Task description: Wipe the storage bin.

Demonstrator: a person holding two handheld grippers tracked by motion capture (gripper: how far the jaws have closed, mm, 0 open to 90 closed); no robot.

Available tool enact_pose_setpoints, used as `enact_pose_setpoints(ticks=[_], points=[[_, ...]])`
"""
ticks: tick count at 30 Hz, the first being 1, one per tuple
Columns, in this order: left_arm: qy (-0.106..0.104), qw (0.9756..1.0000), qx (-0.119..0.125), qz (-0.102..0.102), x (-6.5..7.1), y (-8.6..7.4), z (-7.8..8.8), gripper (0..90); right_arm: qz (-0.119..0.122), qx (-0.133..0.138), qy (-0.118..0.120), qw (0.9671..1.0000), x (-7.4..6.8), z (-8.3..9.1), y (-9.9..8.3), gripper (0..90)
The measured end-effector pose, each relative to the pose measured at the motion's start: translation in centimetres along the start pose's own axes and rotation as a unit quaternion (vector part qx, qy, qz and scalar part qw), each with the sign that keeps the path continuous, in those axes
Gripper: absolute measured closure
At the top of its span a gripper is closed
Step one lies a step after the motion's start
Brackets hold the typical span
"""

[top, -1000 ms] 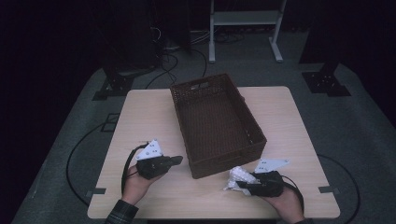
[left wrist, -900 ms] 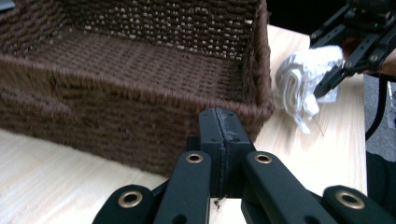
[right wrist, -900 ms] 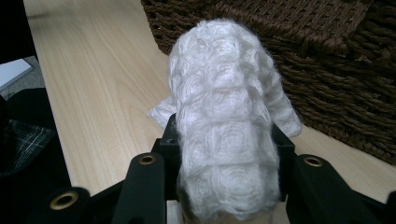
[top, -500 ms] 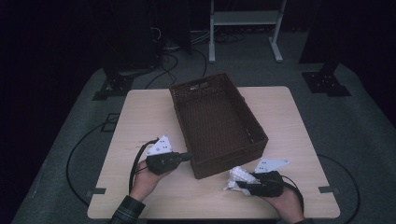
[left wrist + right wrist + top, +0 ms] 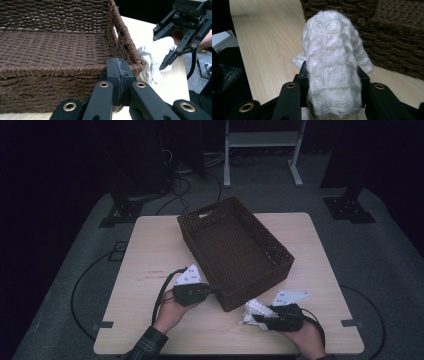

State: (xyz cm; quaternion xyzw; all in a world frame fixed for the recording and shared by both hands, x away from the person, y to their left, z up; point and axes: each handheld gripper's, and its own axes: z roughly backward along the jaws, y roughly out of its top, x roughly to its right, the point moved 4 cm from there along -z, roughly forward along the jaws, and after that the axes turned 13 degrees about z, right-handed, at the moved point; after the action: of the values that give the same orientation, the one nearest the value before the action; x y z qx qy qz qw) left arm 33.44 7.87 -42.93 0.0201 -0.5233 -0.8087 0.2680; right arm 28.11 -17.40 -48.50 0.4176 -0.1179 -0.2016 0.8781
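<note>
Item: white cloth [image 5: 333,72], bunched, pinched between the jaws of my right tool [image 5: 262,318] (jaws clamped on it, folds spilling over both sides). Location: on the worktop [image 5: 150,250], just beside the near corner of the brown woven basket [image 5: 235,247]. My left tool [image 5: 216,290]: jaws pressed together, nothing between them, tips at the basket's near wall.

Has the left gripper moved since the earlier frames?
Yes. The left gripper has slid right across the table toward the basket, its shut tips now at the near wall.
</note>
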Motion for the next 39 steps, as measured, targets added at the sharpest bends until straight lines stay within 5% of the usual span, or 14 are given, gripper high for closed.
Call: enact_pose_setpoints(ticks=[24,28,31,39], points=[[-0.029,0.9992,-0.009,-0.024,1.8,3.2,-7.3,89.8,0.004,0.001,0.007,1.0,-0.3,0.0,0.1,61.0],[-0.038,0.9992,-0.003,-0.015,2.0,3.6,-8.4,89.8,0.003,0.002,0.004,1.0,-0.1,0.1,0.0,61.0],[-0.041,0.9991,0.001,-0.01,2.0,3.6,-8.6,89.8,0.0,0.002,0.004,1.0,0.0,0.1,-0.1,61.0],[0.002,1.0,0.001,0.002,0.6,4.2,-6.7,76.5,0.0,0.002,0.002,1.0,0.2,0.2,-0.2,60.9]])
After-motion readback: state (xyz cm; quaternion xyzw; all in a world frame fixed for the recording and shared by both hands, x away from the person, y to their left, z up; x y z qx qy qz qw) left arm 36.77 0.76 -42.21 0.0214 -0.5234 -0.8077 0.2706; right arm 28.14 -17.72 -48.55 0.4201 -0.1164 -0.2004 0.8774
